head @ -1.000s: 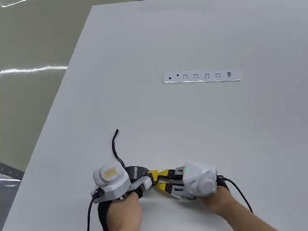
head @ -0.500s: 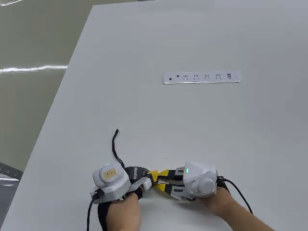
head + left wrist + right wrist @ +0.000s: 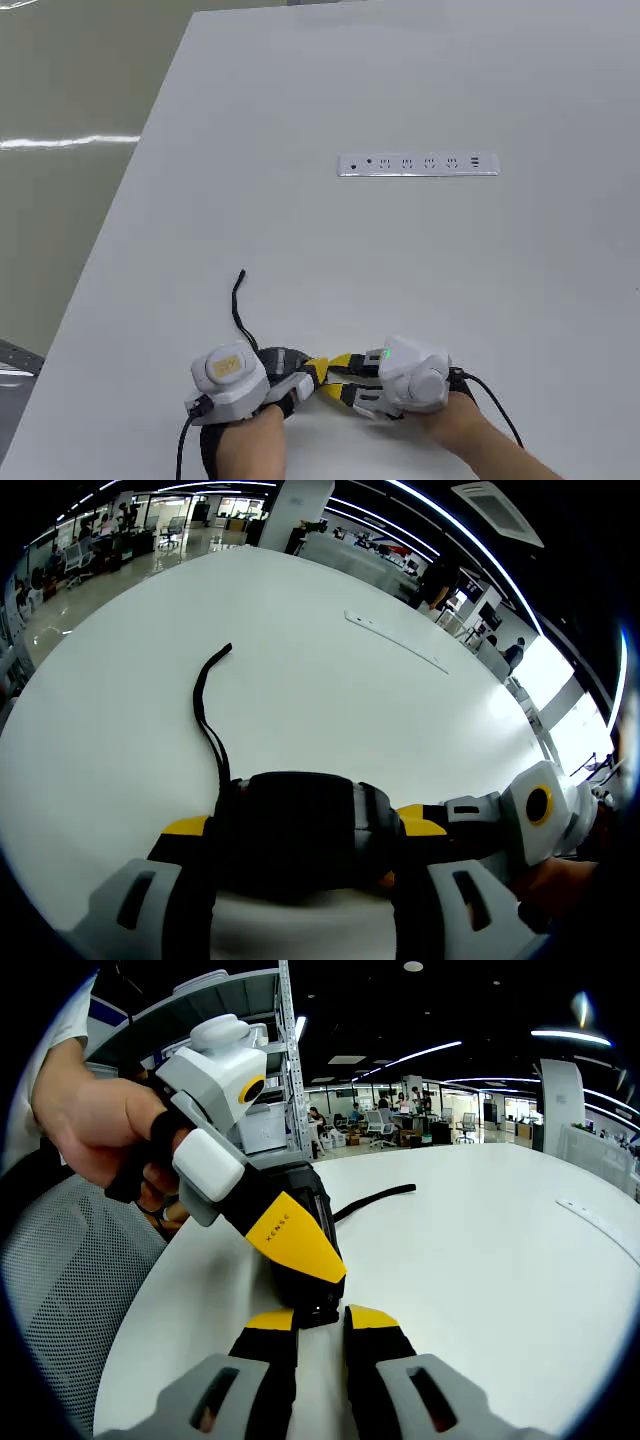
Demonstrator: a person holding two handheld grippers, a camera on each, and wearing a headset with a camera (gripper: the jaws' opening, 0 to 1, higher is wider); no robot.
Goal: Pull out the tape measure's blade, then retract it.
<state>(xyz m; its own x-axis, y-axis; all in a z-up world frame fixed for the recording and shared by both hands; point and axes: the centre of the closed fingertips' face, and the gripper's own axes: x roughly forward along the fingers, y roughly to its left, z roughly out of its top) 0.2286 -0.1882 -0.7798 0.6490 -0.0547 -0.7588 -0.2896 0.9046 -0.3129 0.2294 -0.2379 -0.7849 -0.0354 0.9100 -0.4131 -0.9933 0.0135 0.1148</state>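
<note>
A black tape measure (image 3: 283, 358) lies near the table's front edge, and its dark strap (image 3: 239, 303) trails away over the white top. My left gripper (image 3: 297, 370) is shut on the case (image 3: 300, 805), one yellow-tipped finger on each side. From the right, my right gripper (image 3: 335, 376) meets it. In the right gripper view its yellow-tipped jaws (image 3: 320, 1324) stand nearly together on the blade tip at the case's mouth (image 3: 316, 1310). A yellow finger (image 3: 292, 1238) of the left gripper crosses the case there. No length of blade shows between the grippers.
A white power strip (image 3: 418, 164) lies flat mid-table, well beyond the grippers. The white table (image 3: 300, 200) stretches wide ahead and to the right, and its left edge drops to a grey floor (image 3: 60, 150). Cables run back from both grippers.
Both grippers keep the same hold on the tape measure. Only the head view has shifted slightly.
</note>
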